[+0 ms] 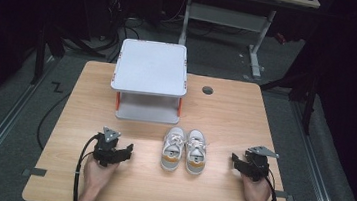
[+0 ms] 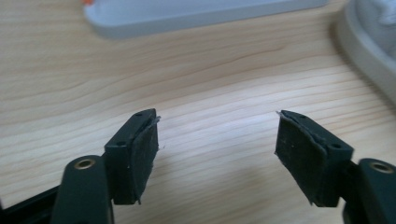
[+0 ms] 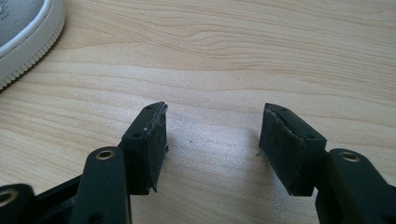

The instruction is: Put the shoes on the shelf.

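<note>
Table (image 1: 106,193); shelf (image 1: 151,68) beyond shoes (image 1: 185,150)

White sneaker pair (image 1: 184,150), upright, mid-table

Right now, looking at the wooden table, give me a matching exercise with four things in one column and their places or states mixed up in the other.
Things:
1. pair of small white sneakers with orange heels
2. light grey two-tier shelf with orange posts
3. left gripper
4. small round hole in the tabletop

Places or states:
A. at the far middle of the table
B. fingers open, nothing between them
C. side by side between the two grippers
D. just right of the shelf

Pairs: 1-C, 2-A, 3-B, 4-D
</note>
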A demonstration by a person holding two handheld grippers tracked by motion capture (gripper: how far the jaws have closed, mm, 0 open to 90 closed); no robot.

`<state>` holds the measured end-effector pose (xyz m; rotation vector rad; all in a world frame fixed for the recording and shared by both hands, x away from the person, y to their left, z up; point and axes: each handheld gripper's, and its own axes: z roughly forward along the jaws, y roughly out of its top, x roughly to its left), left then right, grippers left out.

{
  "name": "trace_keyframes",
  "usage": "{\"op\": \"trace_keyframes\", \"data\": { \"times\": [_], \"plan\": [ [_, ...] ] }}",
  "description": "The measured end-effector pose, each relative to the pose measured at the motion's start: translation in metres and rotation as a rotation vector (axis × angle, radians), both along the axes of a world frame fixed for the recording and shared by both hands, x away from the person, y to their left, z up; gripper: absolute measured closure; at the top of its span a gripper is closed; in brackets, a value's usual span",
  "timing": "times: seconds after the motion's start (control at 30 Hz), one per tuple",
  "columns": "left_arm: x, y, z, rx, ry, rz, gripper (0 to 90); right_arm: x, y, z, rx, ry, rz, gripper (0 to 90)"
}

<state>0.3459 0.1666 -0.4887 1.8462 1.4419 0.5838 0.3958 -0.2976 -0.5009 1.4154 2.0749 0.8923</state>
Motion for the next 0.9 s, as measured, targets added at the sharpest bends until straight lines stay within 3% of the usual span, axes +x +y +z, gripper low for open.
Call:
{"op": "trace_keyframes", "data": {
  "times": [0.17,0.23,0.27,0.33,0.43,0.7,0.8,0.9],
  "plan": [
    [-0.009,-0.025,0.020,-0.038,-0.020,-0.074,36.7,0.000,0.000,0.000,0.001,0.000,0.000,41.3],
    [-0.014,-0.043,0.031,-0.026,-0.017,-0.145,38.7,0.000,0.000,0.000,0.001,0.000,0.000,41.3],
    [-0.014,-0.043,0.031,-0.026,-0.017,-0.145,39.7,0.000,0.000,0.000,0.001,0.000,0.000,41.3],
    [-0.017,-0.054,0.037,-0.033,-0.013,-0.195,41.4,0.000,0.000,0.000,0.001,0.000,-0.001,41.3],
    [-0.020,-0.076,0.049,-0.037,-0.008,-0.242,42.5,0.000,0.000,0.000,0.001,0.000,-0.001,41.4],
    [-0.019,-0.110,0.062,-0.049,0.010,-0.285,41.6,0.000,0.000,0.000,0.000,0.000,-0.001,41.4],
    [-0.014,-0.123,0.061,-0.044,0.023,-0.274,40.6,0.000,0.000,0.000,0.000,-0.001,-0.001,41.4],
    [-0.006,-0.134,0.058,-0.052,0.071,-0.243,42.4,0.000,0.000,0.000,0.000,-0.001,-0.002,41.4]
  ]
}}
